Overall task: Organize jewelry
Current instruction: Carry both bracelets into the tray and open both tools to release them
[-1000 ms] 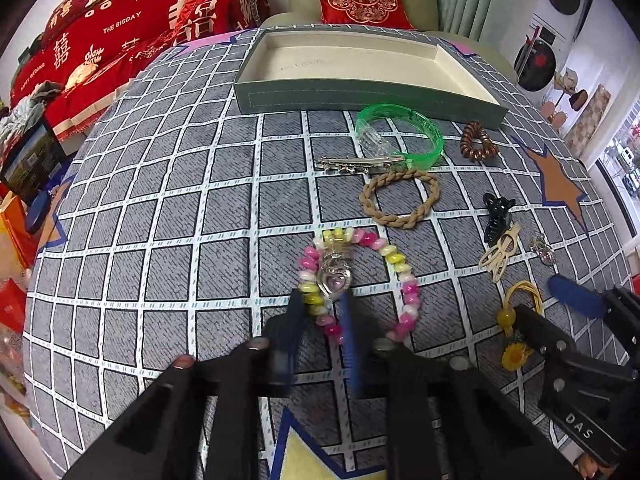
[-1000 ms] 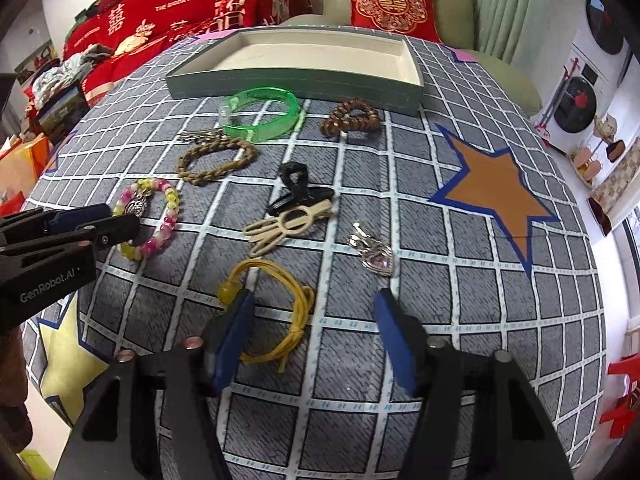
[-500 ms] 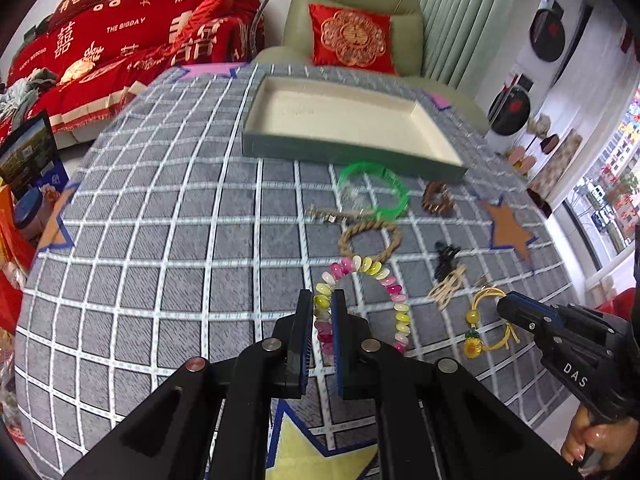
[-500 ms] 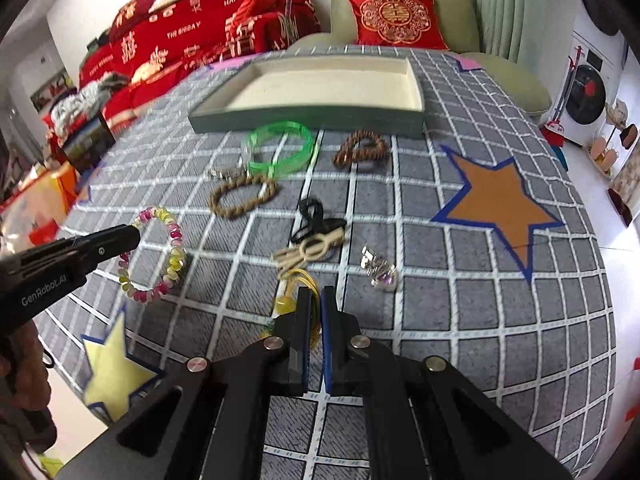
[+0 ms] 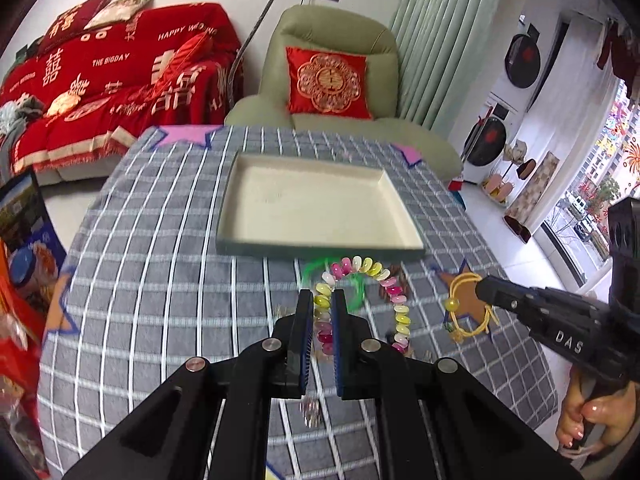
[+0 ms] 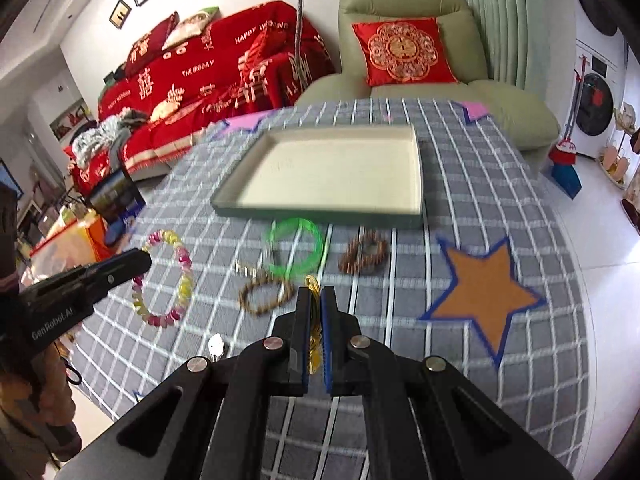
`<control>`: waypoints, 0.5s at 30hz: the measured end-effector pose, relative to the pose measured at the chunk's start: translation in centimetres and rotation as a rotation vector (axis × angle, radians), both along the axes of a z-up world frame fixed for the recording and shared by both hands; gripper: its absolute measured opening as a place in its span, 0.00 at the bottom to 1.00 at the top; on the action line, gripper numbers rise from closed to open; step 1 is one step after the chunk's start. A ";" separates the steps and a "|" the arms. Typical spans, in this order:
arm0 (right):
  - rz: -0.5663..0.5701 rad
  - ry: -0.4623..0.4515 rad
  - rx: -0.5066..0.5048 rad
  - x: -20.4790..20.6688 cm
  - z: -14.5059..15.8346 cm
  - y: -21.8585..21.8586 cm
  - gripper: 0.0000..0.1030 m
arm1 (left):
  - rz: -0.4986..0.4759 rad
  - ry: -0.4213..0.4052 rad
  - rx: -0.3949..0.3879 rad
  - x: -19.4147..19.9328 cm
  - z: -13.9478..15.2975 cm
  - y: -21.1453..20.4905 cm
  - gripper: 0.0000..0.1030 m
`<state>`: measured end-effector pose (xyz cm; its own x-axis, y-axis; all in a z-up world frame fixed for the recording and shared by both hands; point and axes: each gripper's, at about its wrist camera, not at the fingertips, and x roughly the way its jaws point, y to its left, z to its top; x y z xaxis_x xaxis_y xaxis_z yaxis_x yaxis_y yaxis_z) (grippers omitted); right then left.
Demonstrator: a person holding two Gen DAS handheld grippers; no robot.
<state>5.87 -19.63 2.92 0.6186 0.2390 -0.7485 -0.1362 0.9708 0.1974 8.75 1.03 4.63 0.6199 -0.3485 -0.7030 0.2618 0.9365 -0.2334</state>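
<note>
Two light, limp loops hang lifted mid-frame: your left gripper point(image 5: 321, 312) pinches the pastel beaded elastic bracelet point(image 5: 366, 304), your right gripper point(image 6: 316, 314) the yellow cord bracelet point(image 6: 314, 340). Both will likely swing; keep narrow rim holds toward the green-walled cream tray point(image 5: 320, 246) above centre.

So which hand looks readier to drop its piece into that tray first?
Probably left. The left gripper holds the beaded bracelet lifted almost at the tray; the right gripper, holding the yellow cord bracelet, looks farther back.
</note>
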 end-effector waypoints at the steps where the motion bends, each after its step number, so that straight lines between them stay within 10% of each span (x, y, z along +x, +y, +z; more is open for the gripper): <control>1: 0.001 -0.007 -0.002 0.7 0.6 -0.1 0.05 | 0.002 -0.006 0.000 0.5 0.4 -0.1 0.19; 15: -0.008 0.023 0.077 14.5 0.7 -0.5 0.05 | 0.054 0.029 0.049 14.3 -2.5 -2.7 0.19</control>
<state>20.38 -20.14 3.66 0.6034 0.2916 -0.7422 -0.1230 0.9536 0.2747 23.03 -1.65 2.11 0.6162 -0.2796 -0.7363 0.2041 0.9596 -0.1936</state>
